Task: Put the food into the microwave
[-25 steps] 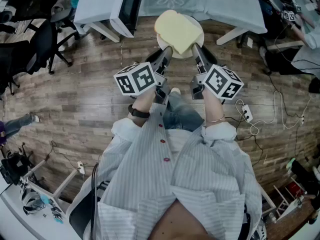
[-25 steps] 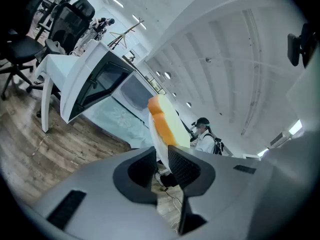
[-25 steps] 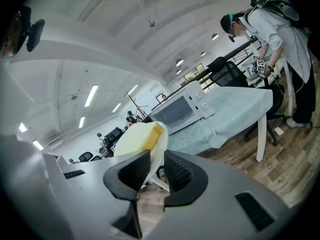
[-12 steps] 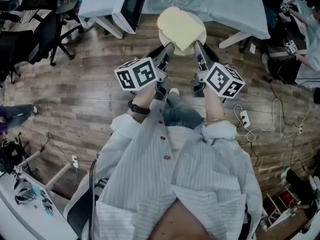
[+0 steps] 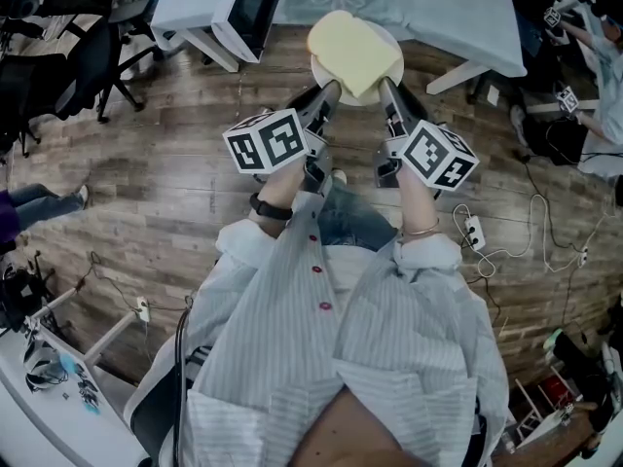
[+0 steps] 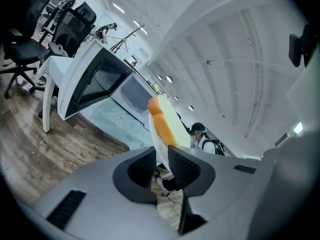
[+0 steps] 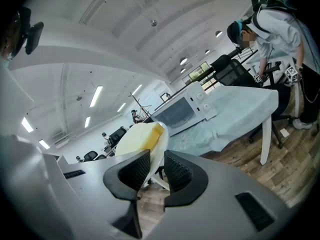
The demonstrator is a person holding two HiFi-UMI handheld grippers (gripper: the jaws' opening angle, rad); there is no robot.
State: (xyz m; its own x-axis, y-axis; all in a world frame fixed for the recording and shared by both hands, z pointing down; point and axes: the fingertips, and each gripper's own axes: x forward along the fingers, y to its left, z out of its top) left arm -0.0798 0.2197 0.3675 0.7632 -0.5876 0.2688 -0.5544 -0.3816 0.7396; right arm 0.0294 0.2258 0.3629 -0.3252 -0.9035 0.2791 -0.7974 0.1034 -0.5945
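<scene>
The food (image 5: 352,54) is pale yellow with an orange edge, on a white plate (image 5: 392,66). The microwave (image 5: 234,13) is white with a dark door. The far cloth (image 5: 409,3) is pale blue-green with a flower print. The floor (image 5: 146,183) is brown wood planks. The left gripper (image 5: 327,92) and right gripper (image 5: 384,89) are grey, and their marker cubes (image 5: 266,142) carry black-and-white squares. The shirt (image 5: 292,358) has pale stripes and red buttons (image 5: 324,306).

A wood-plank floor (image 5: 146,193) spreads under a cloth-covered white table (image 5: 467,17). Black office chairs (image 5: 86,66) stand left; strip lights (image 7: 95,96) line the ceiling.

food (image 5: 348,54) on plate (image 5: 385,36), microwave (image 5: 248,13) on table (image 5: 448,17)
</scene>
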